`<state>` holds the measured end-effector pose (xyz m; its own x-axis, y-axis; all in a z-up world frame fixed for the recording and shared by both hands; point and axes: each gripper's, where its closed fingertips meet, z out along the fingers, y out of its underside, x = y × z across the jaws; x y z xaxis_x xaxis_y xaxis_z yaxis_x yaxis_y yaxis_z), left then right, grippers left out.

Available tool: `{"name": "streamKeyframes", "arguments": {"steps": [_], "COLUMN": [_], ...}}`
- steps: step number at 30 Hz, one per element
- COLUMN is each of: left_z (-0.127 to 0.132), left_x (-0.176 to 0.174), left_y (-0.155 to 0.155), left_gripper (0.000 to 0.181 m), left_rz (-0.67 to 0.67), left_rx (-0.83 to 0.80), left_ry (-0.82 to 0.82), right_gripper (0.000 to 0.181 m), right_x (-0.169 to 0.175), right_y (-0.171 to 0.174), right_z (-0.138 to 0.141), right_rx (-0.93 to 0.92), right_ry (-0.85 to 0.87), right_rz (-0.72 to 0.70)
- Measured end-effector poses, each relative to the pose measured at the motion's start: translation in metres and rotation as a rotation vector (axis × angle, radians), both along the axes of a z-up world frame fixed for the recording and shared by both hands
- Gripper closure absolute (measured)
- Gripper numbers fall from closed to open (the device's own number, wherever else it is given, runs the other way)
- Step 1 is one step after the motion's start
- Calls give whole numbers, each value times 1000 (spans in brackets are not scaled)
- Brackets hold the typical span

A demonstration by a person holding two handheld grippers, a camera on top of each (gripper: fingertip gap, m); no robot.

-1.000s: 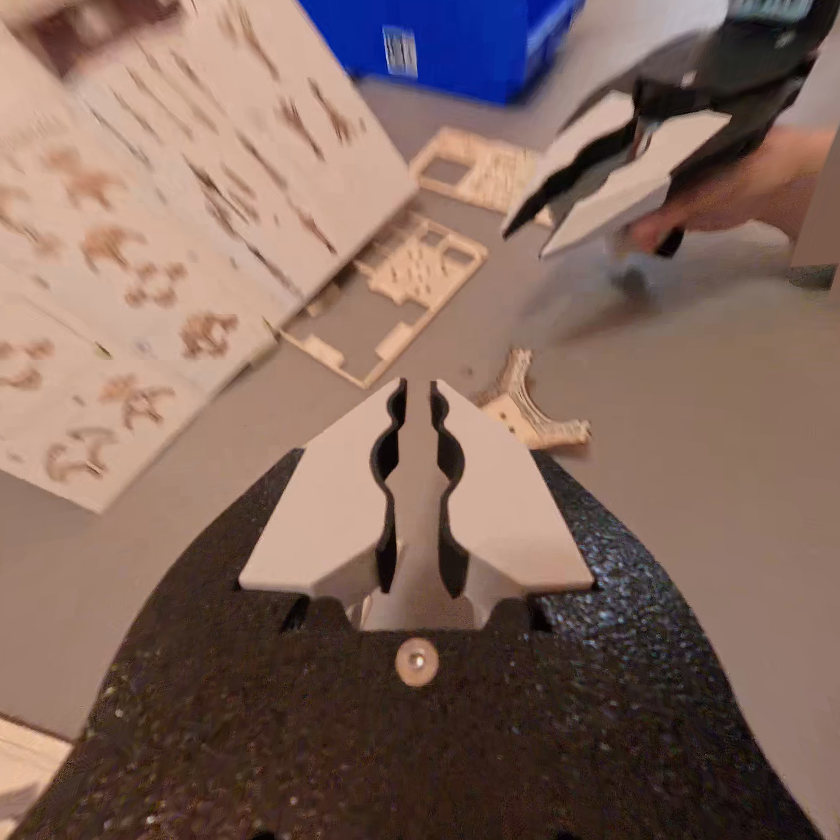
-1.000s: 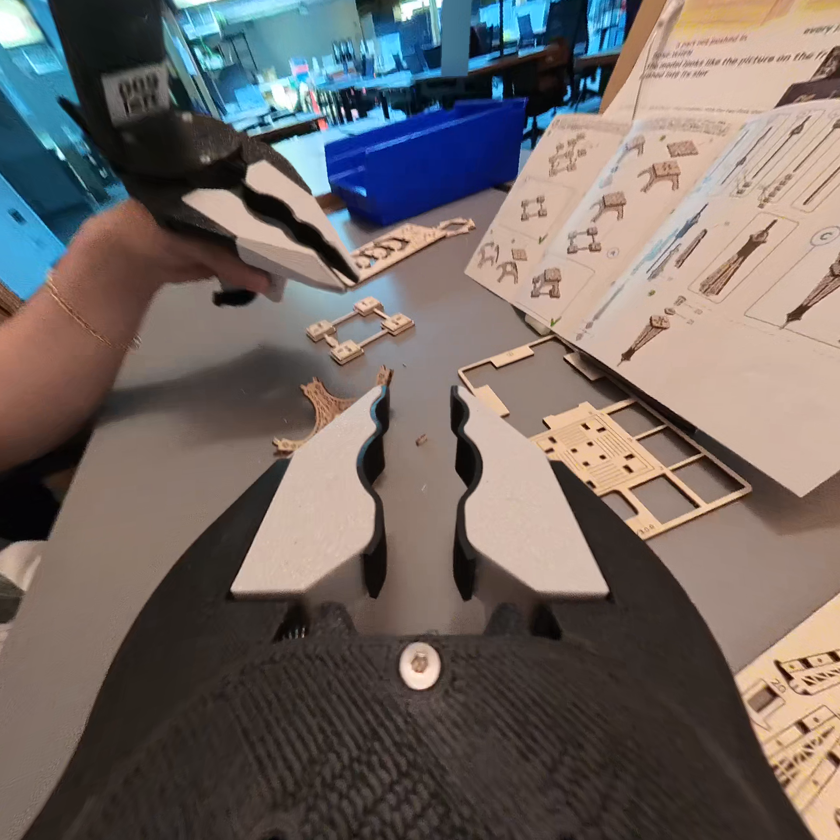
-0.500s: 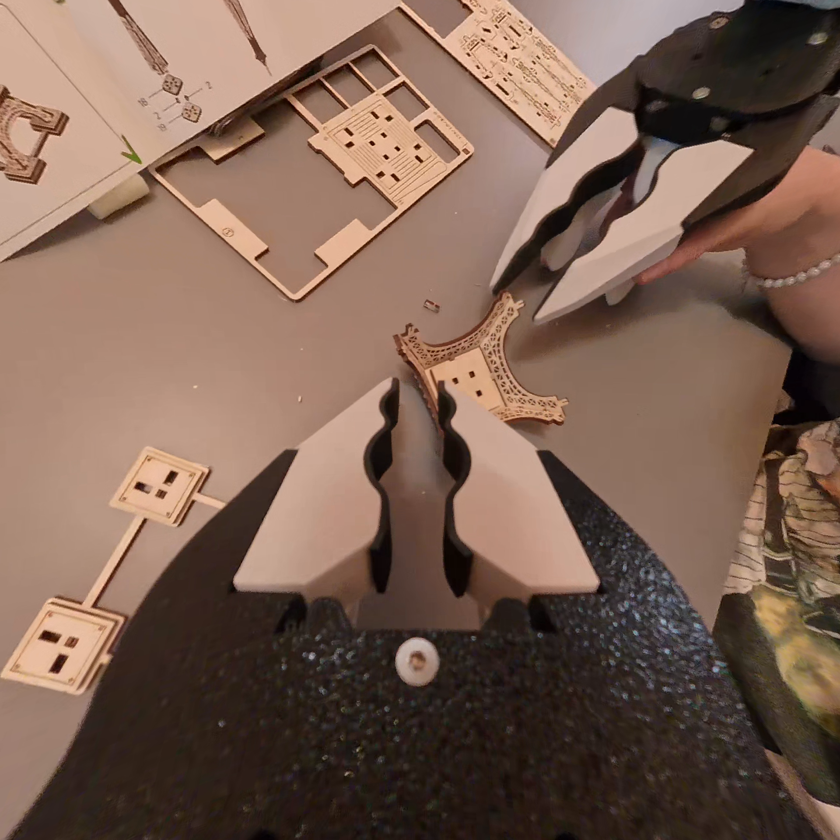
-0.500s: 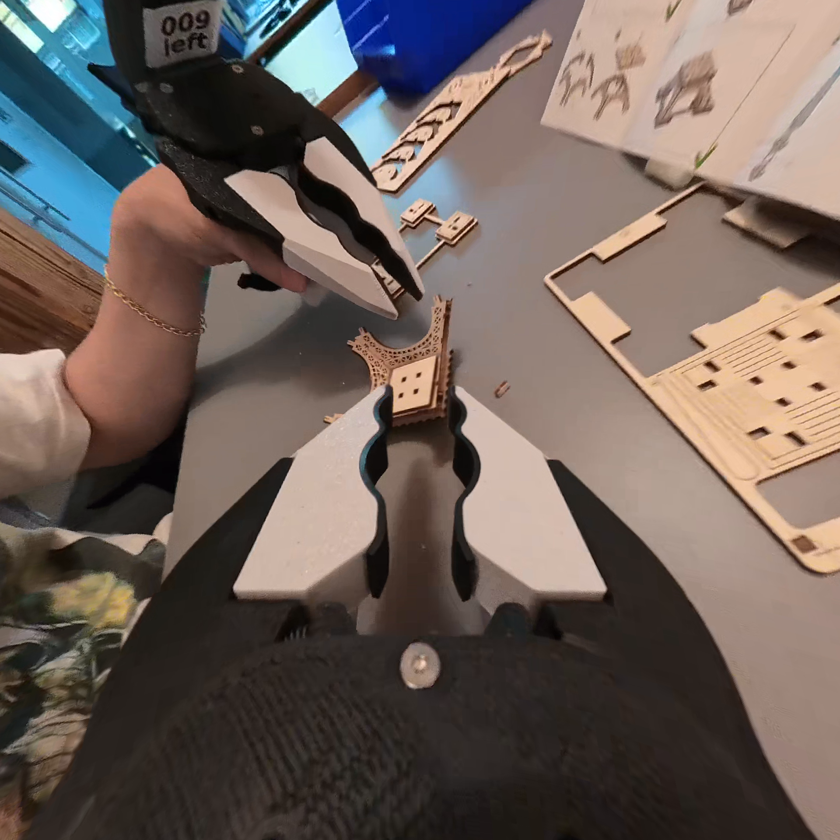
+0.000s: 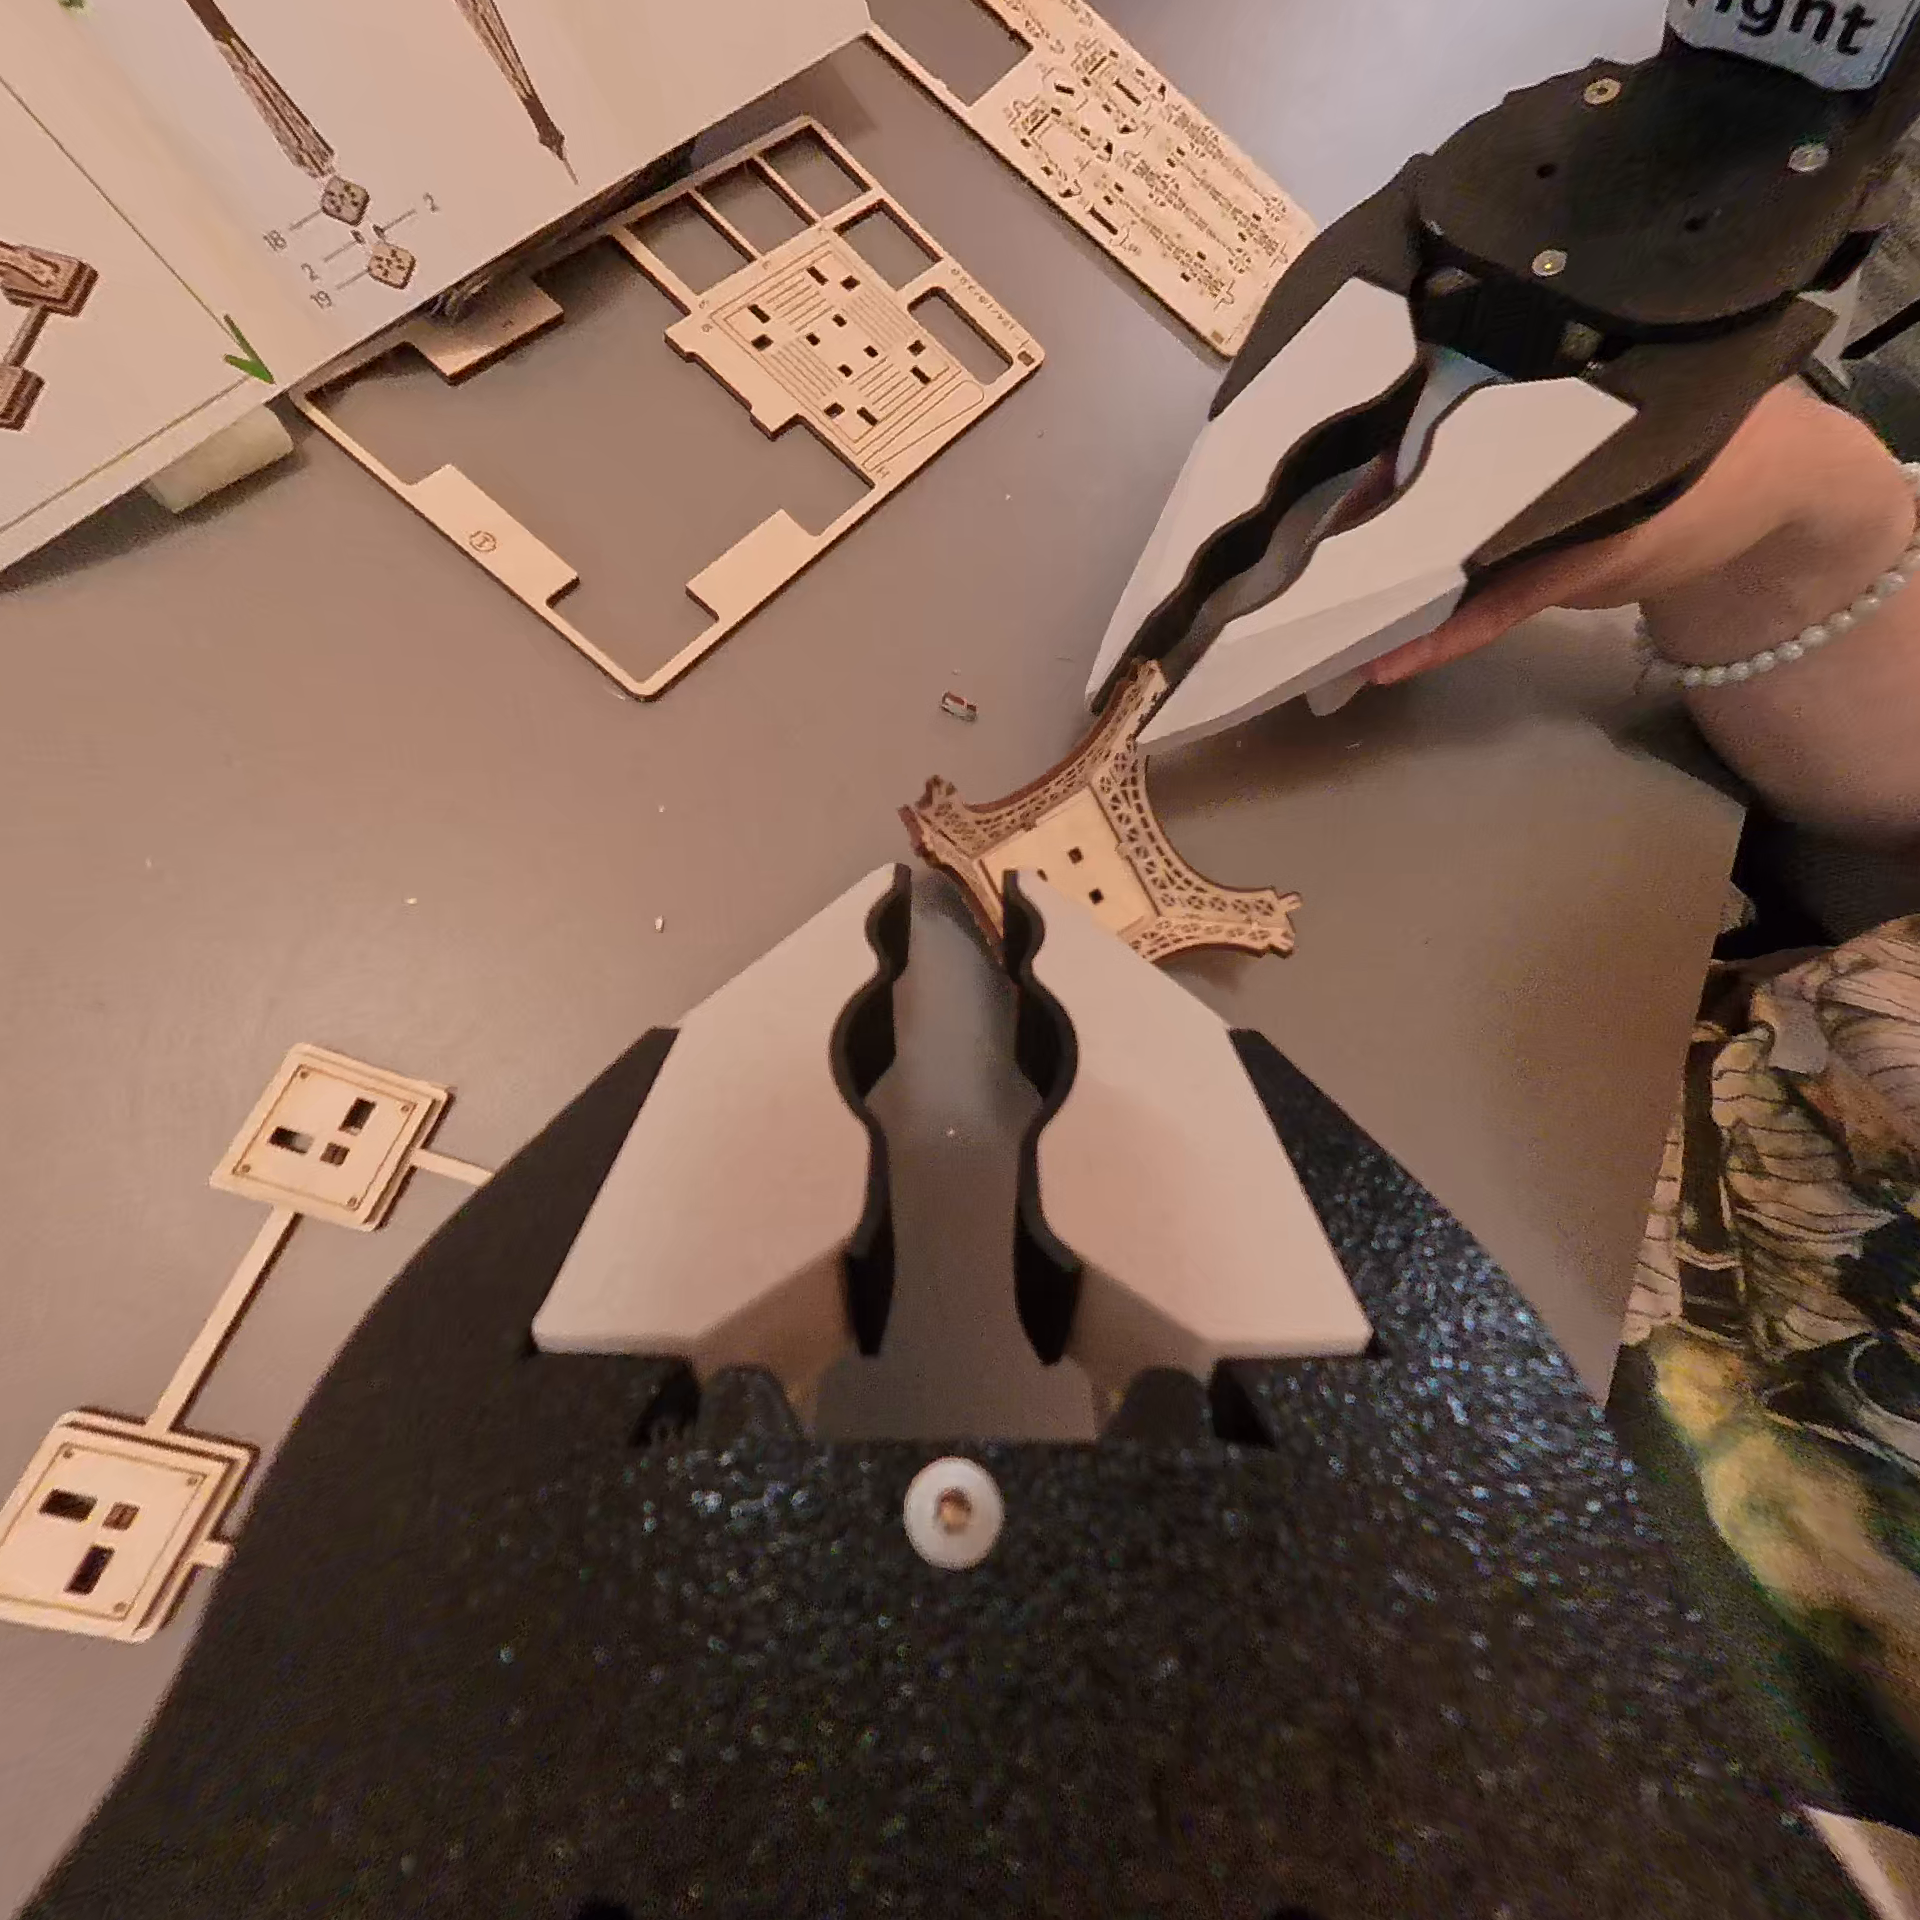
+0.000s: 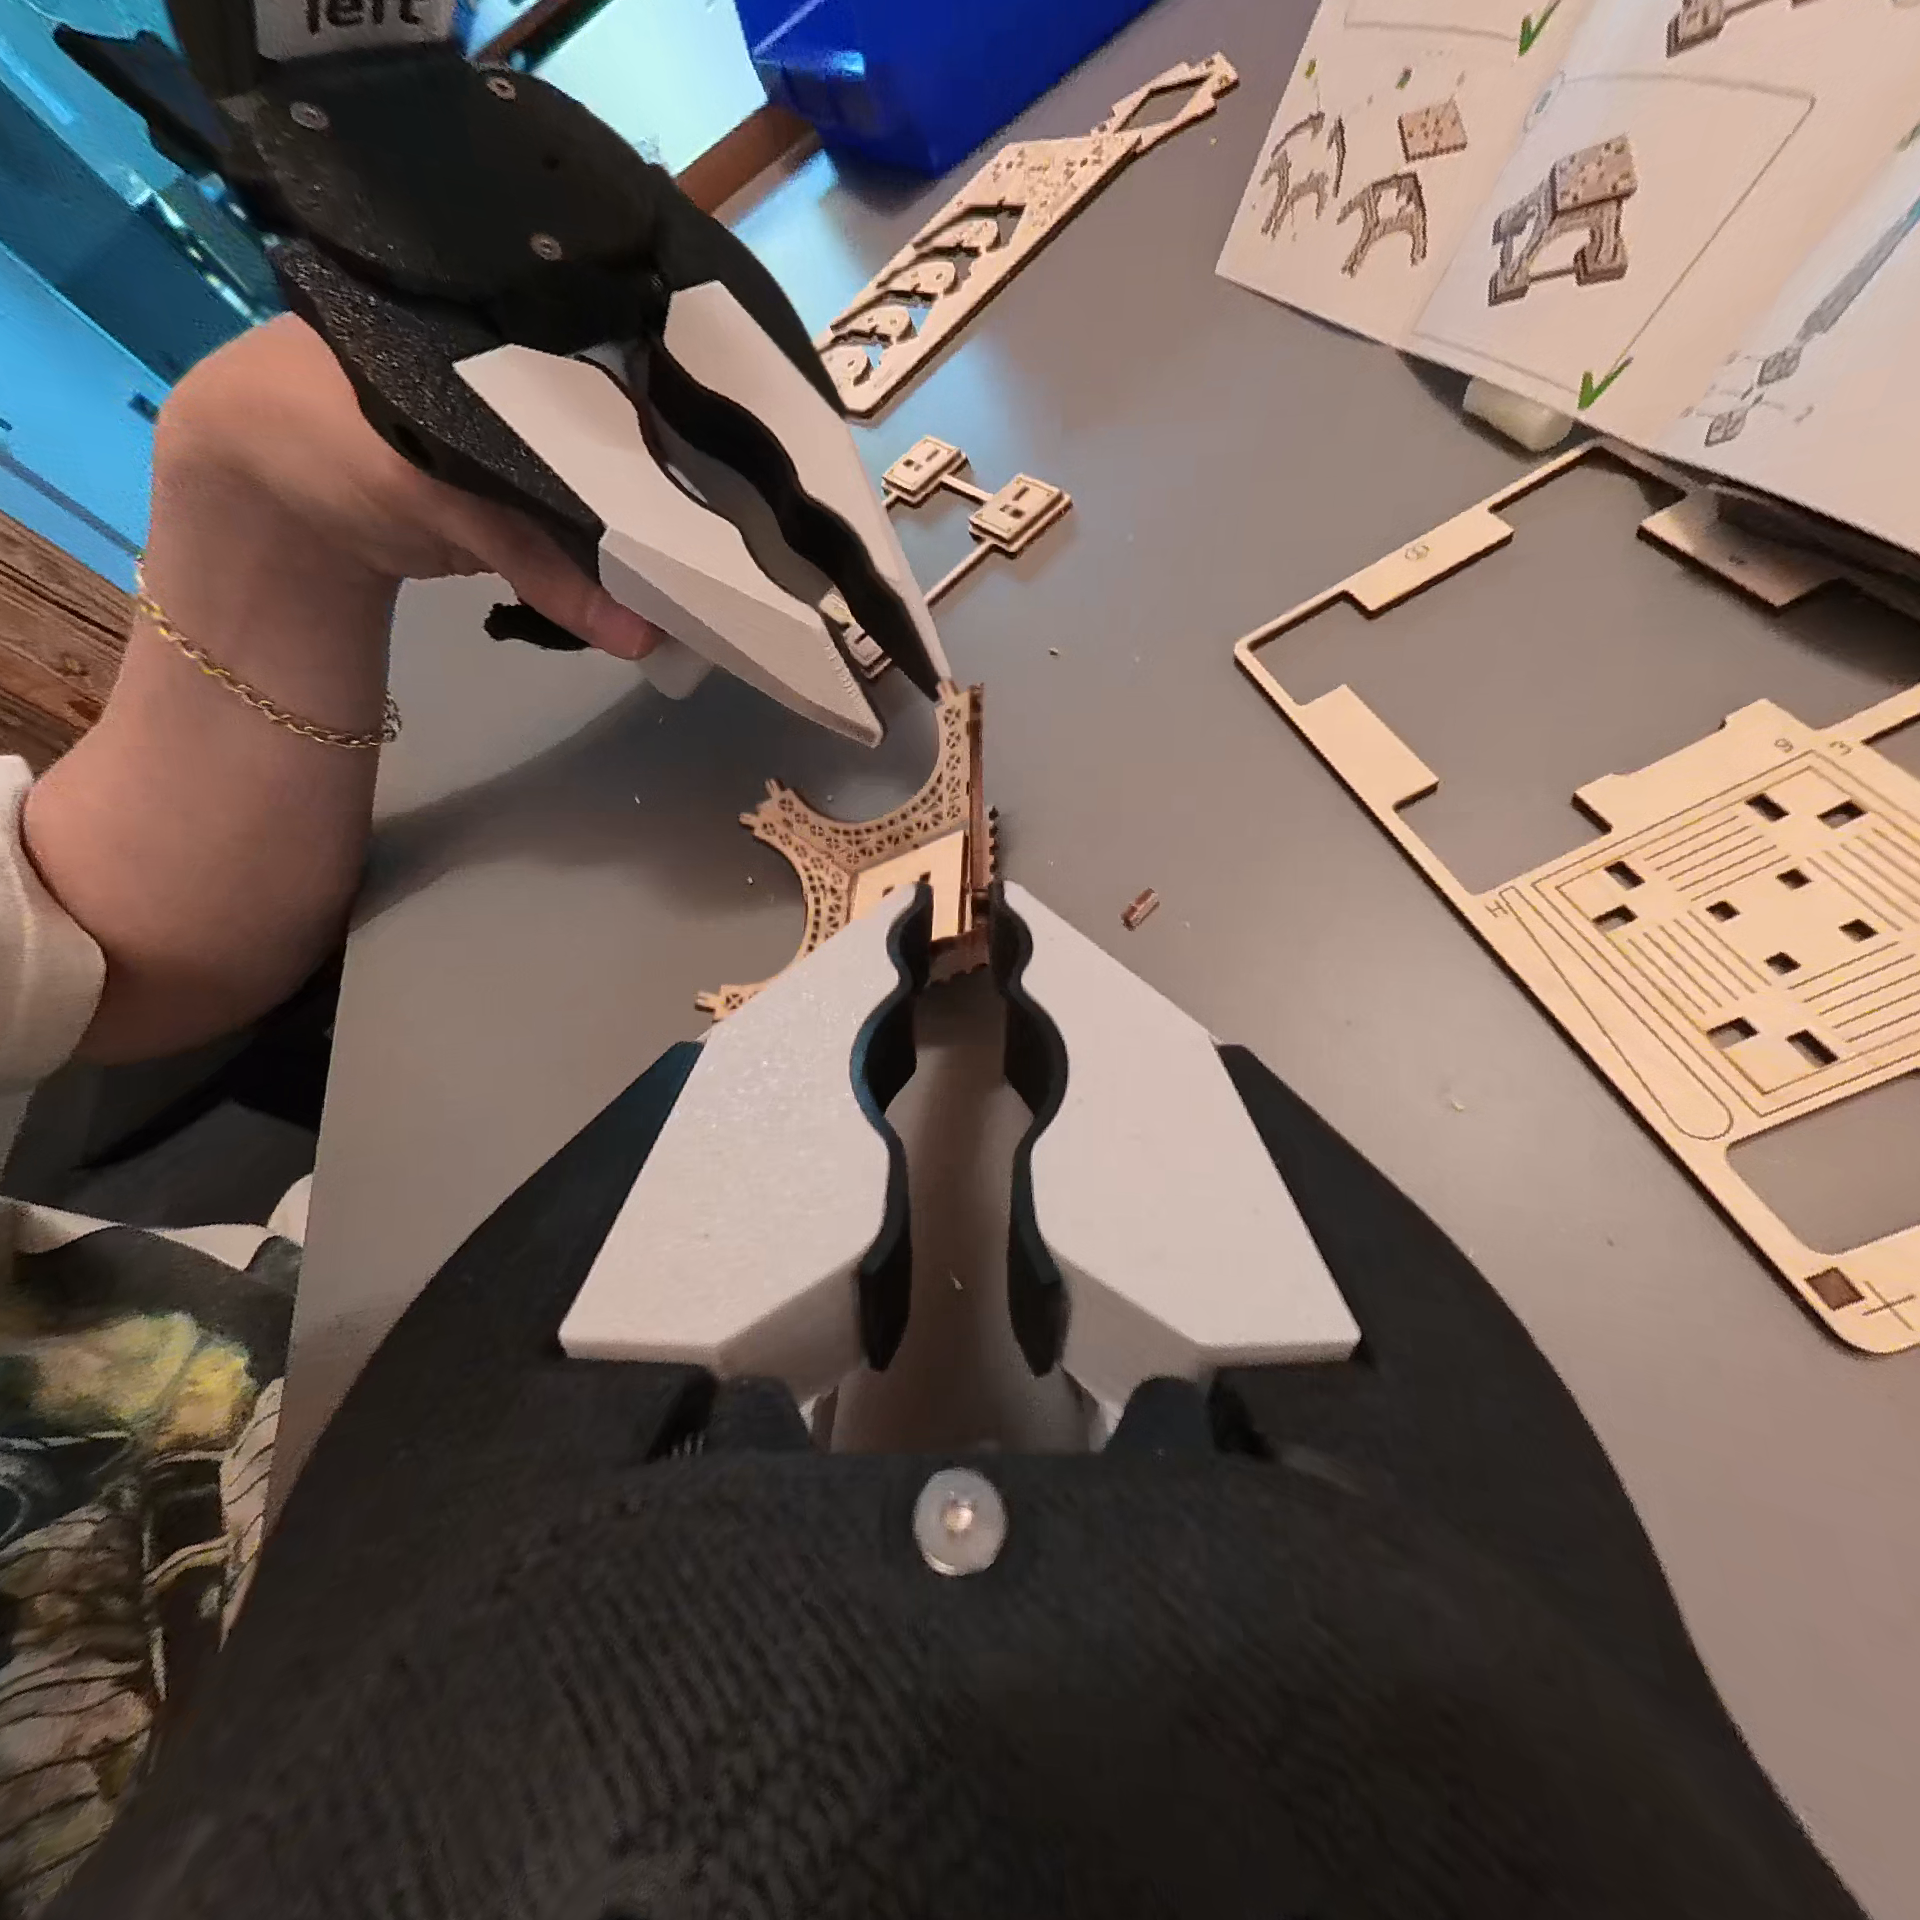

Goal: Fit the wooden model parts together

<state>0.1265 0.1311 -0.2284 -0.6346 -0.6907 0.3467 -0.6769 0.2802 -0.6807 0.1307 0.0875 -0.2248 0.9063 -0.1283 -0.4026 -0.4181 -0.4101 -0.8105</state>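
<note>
You are working with two claws over a grey table (image 5: 312, 831), at the step of picking up the half-built wooden tower base (image 6: 883, 842) so that another part can be fitted to it. Your right claw (image 6: 956, 904) is narrowed to a thin gap and is pinching one upright lattice side of the base between its tips; the wood fills that gap, so it seems to be gripped, and the rest of the base is spreading out ahead and to the left of those tips. Your left claw (image 5: 956, 899) is a little way open and holding nothing; the base is lying just beyond its tips, and in the right wrist view one tip is almost touching a lattice leg. Left of and behind the left claw, a joined pair of small square wooden pieces (image 5: 322, 1138) is lying flat. Farther ahead, a punched-out wooden sheet (image 5: 499, 540) is lying partly under a paper instruction sheet (image 5: 156, 208). The next move probably calls for steadying the base with the right claw while the left one is fetching a matching part, gently, since the lattice looks thin and fragile.
</note>
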Motion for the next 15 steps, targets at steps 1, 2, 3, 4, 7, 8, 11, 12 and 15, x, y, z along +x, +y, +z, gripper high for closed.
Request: {"name": "streamKeyframes", "arguments": {"steps": [1,2,3,4,7,8,11,12,15], "left_z": [0,0,0,1,5,7,8,7,0], "left_x": [0,0,0,0,1,2,2,0,0], "left_y": [0,0,-1,-1,-3,-3,-5,-6,-7], "left_gripper": [167,167,166,166,166,166,166,166,166], "left_rz": [-2,-4,-8,-11,-14,-11,-14,-21,-29], "left_rx": [-1,-3,-5,-10,-36,-46,-81,-87,-71], "left_ry": [1,-1,-4,-5,-18,-21,-10,2,17], "right_gripper": [174,174,173,173,174,174,174,174,174], "right_x": [0,0,0,1,4,4,4,5,7], "right_y": [0,0,-1,-1,-5,-7,-10,-11,-14], "right_z": [1,3,4,6,9,10,13,15,19], "right_rx": [7,15,22,29,36,41,62,74,103], "right_ry": [-10,-22,-38,-61,-132,-144,-146,-138,-107], "right_rz": [1,3,4,8,5,12,29,30,28]}}
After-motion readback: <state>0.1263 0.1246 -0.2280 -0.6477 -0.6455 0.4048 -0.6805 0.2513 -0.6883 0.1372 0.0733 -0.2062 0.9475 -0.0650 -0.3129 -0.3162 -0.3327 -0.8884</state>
